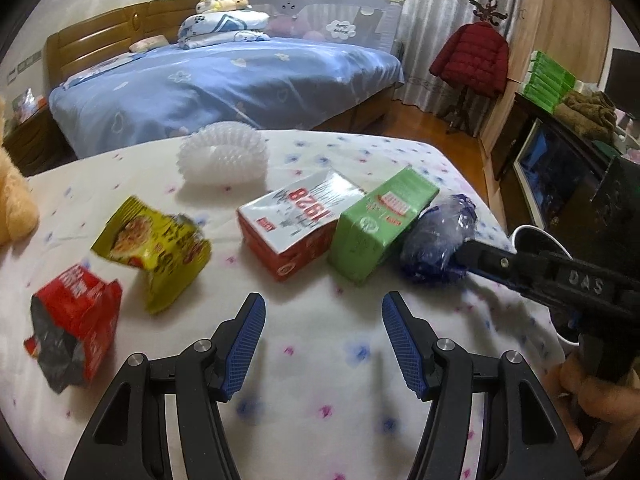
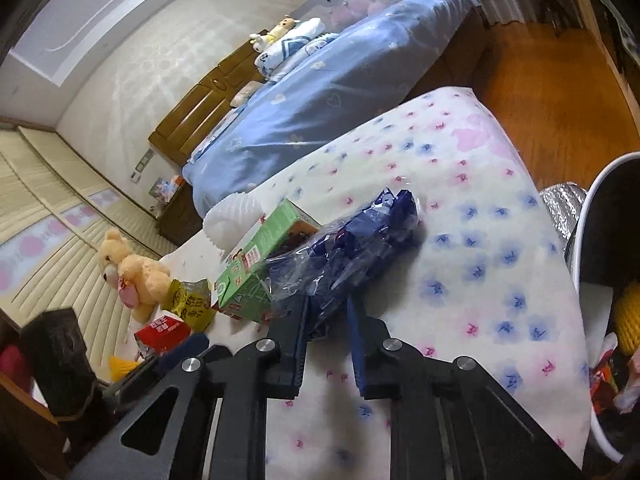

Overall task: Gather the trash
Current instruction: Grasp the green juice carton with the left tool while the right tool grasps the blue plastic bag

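Trash lies on a flower-print sheet (image 1: 320,368): a torn red snack bag (image 1: 76,320), a yellow-green noodle packet (image 1: 160,248), a red and white box (image 1: 296,224), a green box (image 1: 380,224) and a crumpled blue plastic wrapper (image 1: 436,236). My right gripper (image 2: 328,304) is shut on the near end of the blue wrapper (image 2: 360,240), which rests beside the green box (image 2: 256,264). From the left wrist view, the right gripper (image 1: 464,256) reaches in from the right. My left gripper (image 1: 324,340) is open over bare sheet, in front of the boxes, holding nothing.
A white-rimmed bin (image 2: 581,236) with a dark liner and some trash inside stands off the sheet's right edge. A white spiky foam piece (image 1: 224,156) lies behind the boxes, a teddy bear (image 2: 128,272) at the left. Beyond are a blue bed (image 1: 224,84) and wooden floor (image 2: 552,80).
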Available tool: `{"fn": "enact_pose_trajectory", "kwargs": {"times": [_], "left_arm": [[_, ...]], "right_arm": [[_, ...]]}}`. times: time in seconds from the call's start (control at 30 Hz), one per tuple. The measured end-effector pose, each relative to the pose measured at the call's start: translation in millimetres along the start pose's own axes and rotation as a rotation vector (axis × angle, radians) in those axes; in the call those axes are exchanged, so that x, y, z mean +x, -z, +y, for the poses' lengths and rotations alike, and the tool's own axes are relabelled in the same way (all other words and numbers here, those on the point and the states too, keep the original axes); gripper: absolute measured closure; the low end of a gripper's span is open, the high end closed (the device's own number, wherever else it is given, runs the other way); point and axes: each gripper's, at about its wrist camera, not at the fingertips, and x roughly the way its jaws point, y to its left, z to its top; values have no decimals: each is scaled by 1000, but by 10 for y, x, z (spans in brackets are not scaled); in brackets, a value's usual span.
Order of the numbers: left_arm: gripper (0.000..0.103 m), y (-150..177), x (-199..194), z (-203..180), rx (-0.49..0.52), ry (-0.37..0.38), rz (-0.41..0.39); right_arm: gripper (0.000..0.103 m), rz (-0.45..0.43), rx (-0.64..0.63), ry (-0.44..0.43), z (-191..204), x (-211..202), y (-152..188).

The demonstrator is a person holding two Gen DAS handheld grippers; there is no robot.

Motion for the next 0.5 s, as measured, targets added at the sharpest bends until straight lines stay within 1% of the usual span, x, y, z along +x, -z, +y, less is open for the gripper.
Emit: {"fn": "enact_pose_trajectory", "kwargs": {"times": [0.07,0.2,0.3,0.4,0.47,0.5], "left_arm": [[42,-41,55,-26,10,3,-3],[42,-125,160,-99,38,10,-11],[42,-194,275,-185,72,5,-9],[42,-242,372,-243,94,0,-5],[43,-266,430,-298,107,-1,-4],[45,-273,443,-328,112,0,-4]], "right_arm": [[88,0,-12,-3,-2,-54,18],[88,8,-45,0,-58,-252,68],[88,47,-46,-11,-161,-378,88],[88,117,-73,-28,-235,-447,116],[88,163,-107,-29,-246,-465,131],[88,171,-115,-23,-251,-469,136]]}}
